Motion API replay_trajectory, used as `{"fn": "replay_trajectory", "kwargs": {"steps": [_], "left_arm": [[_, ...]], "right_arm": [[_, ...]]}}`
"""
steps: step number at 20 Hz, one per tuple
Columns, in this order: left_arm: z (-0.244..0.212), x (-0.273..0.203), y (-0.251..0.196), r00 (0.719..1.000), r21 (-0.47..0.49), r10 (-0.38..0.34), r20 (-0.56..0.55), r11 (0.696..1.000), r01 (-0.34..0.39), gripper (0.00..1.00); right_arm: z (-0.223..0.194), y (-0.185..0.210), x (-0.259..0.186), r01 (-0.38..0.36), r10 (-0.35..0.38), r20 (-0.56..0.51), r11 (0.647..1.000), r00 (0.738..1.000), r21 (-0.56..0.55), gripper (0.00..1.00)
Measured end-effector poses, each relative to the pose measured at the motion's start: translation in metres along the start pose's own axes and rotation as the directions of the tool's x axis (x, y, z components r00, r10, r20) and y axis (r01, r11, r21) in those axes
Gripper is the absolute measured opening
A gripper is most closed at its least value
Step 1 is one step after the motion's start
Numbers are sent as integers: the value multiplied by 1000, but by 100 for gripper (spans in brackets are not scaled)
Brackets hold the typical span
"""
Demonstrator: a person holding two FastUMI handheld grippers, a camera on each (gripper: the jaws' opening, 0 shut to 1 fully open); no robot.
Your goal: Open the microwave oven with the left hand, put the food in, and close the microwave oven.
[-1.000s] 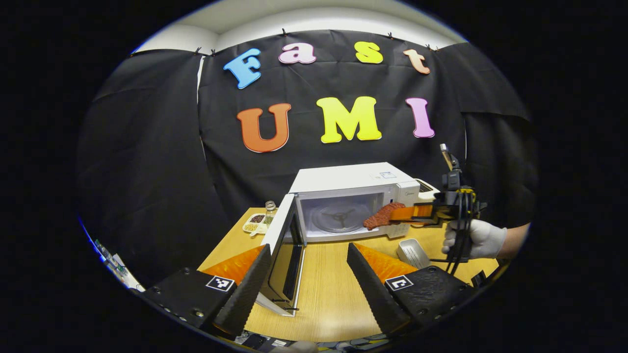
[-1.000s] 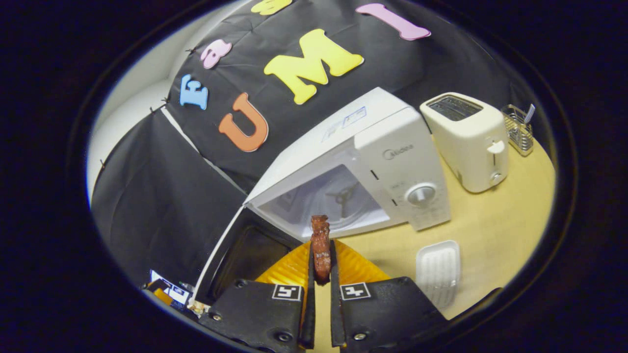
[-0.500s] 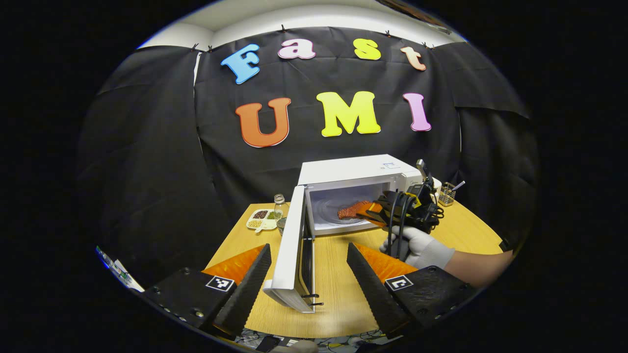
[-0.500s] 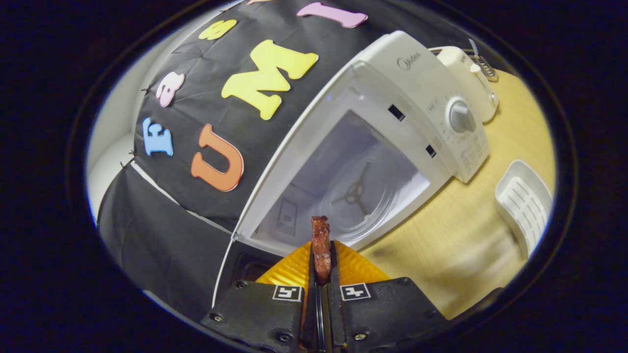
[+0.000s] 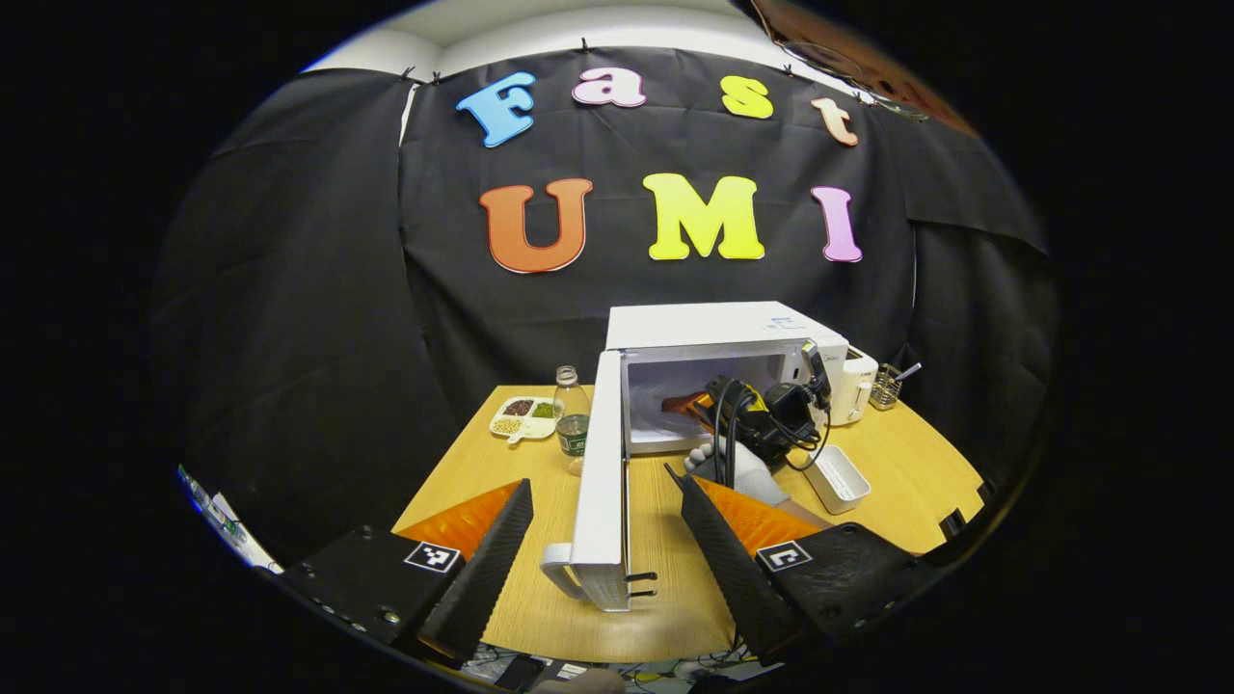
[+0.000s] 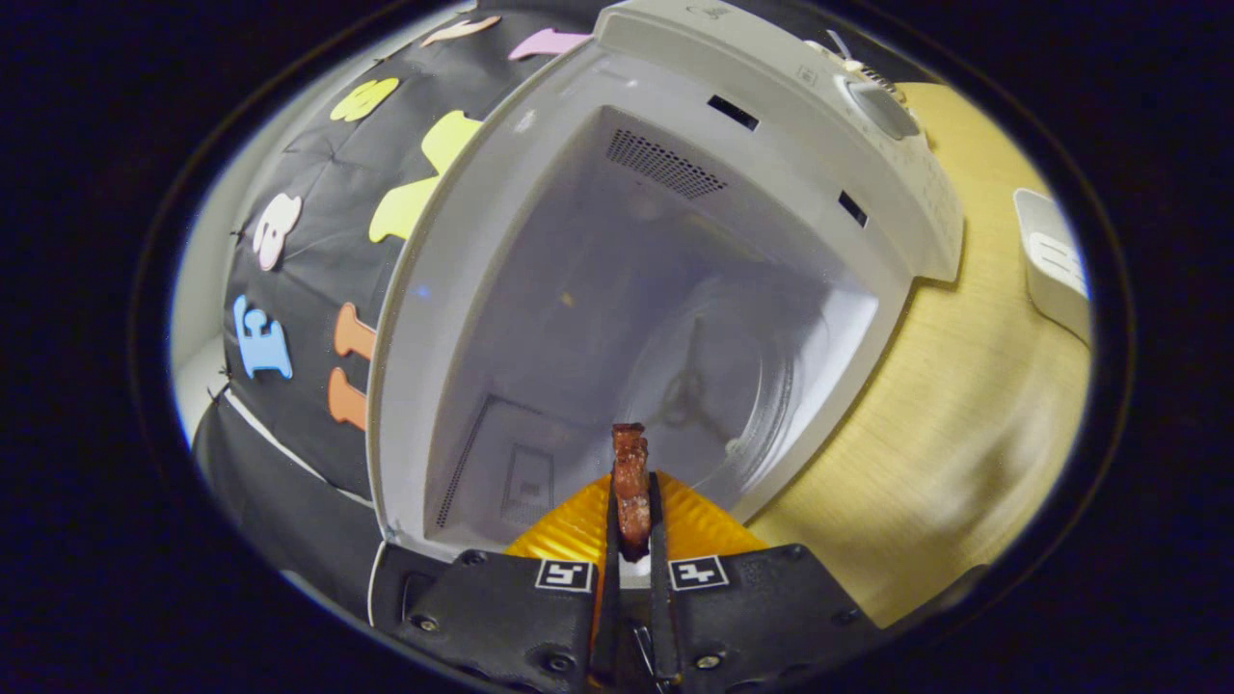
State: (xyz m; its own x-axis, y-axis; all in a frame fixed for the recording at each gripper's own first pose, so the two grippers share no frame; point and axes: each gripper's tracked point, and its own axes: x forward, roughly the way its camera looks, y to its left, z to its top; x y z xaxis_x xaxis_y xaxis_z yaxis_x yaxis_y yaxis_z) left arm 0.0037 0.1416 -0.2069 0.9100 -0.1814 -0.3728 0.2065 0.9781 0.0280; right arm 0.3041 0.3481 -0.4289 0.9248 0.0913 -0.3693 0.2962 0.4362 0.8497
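A white microwave oven [image 5: 723,333] stands on the wooden table with its door [image 5: 600,482] swung wide open toward me. My left gripper [image 5: 603,525] is open and held back from the table edge, the door's front edge between its fingers but untouched. My right gripper [image 6: 631,501] is shut on a reddish-brown strip of food [image 6: 630,477], its tips at the mouth of the oven cavity [image 6: 617,289] above the glass turntable [image 6: 713,386]. In the left gripper view, the right gripper [image 5: 747,410] and a gloved hand [image 5: 699,455] reach into the oven opening.
A white toaster [image 5: 856,386] and a wire holder [image 5: 885,386] stand right of the oven. A white ribbed tray [image 5: 837,477] lies on the table in front. A glass bottle [image 5: 572,414] and a divided dish of beans [image 5: 523,416] sit to the left.
My right gripper has carried the food forward from in front of the oven into its opening. My left gripper view has drifted so the door now appears edge-on.
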Motion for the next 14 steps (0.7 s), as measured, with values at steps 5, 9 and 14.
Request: {"fn": "replay_trajectory", "kwargs": {"steps": [5, 9, 14], "left_arm": [[3, 6, 9, 1000, 16, -5, -8, 1000, 6, 96], [1, 11, 12, 1000, 9, -14, -21, 1000, 14, 96], [-2, 13, 11, 999, 3, -17, -28, 1000, 17, 96]], "right_arm": [[7, -14, 27, 29, -33, 58, 998, 998, 61, 16], [13, -20, 37, 36, -38, 91, 999, 995, 22, 6], [13, -25, 40, 59, -48, 104, 993, 993, -105, 22]]}}
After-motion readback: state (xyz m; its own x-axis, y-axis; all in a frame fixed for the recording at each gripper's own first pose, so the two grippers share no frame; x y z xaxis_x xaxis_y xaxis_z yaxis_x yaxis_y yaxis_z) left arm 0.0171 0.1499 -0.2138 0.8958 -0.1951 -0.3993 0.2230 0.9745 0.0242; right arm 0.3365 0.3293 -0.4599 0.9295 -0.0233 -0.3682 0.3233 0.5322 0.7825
